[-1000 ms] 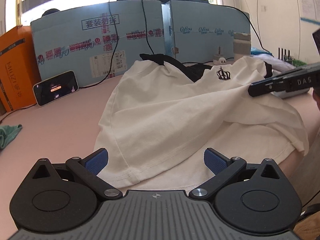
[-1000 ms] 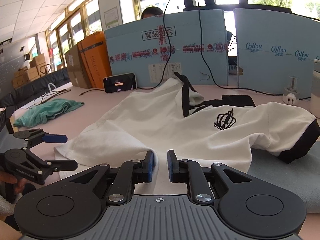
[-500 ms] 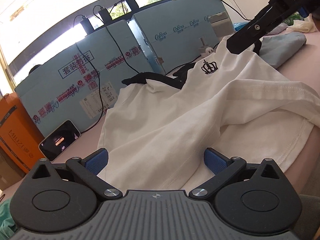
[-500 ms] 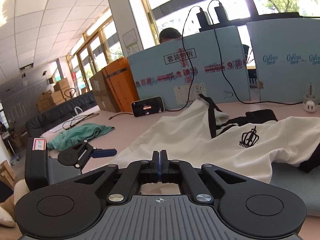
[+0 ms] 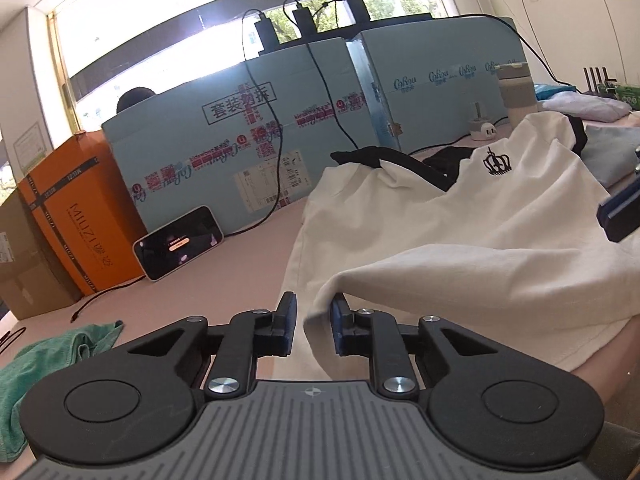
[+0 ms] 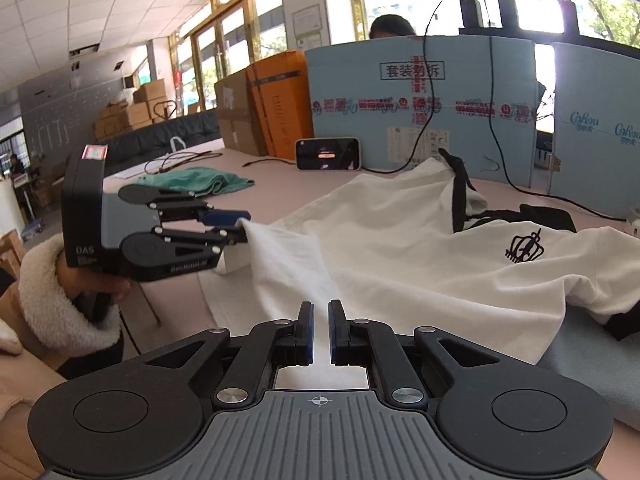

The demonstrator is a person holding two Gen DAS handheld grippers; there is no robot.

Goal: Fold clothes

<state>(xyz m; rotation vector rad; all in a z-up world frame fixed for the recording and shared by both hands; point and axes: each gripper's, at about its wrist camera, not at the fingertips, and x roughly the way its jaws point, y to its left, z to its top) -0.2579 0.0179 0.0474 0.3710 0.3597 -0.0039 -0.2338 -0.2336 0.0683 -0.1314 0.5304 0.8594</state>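
Note:
A white T-shirt (image 5: 460,216) with a black crown print and black trim lies rumpled on the pink table (image 5: 224,280). My left gripper (image 5: 312,320) is at the shirt's near hem corner. Its jaws are closing, with the corner between the pads. In the right wrist view the left gripper (image 6: 242,226) holds that corner lifted off the table. My right gripper (image 6: 320,328) has white shirt fabric filling the narrow gap between its pads, and its jaws are opening slightly. The hem runs taut between the two grippers. At the right edge of the left wrist view the right gripper (image 5: 620,216) shows against the shirt.
Blue boards (image 5: 240,128) with hanging cables wall the table's back. A lit phone (image 5: 178,242) leans there beside an orange box (image 5: 76,208). A green cloth (image 6: 200,178) lies at the left, a grey-blue garment (image 6: 592,372) at the right. A person sits behind the boards.
The left jaws went from wide open to nearly closed around the shirt's hem corner, which now hangs lifted. The right gripper's view swung left, bringing the left gripper close.

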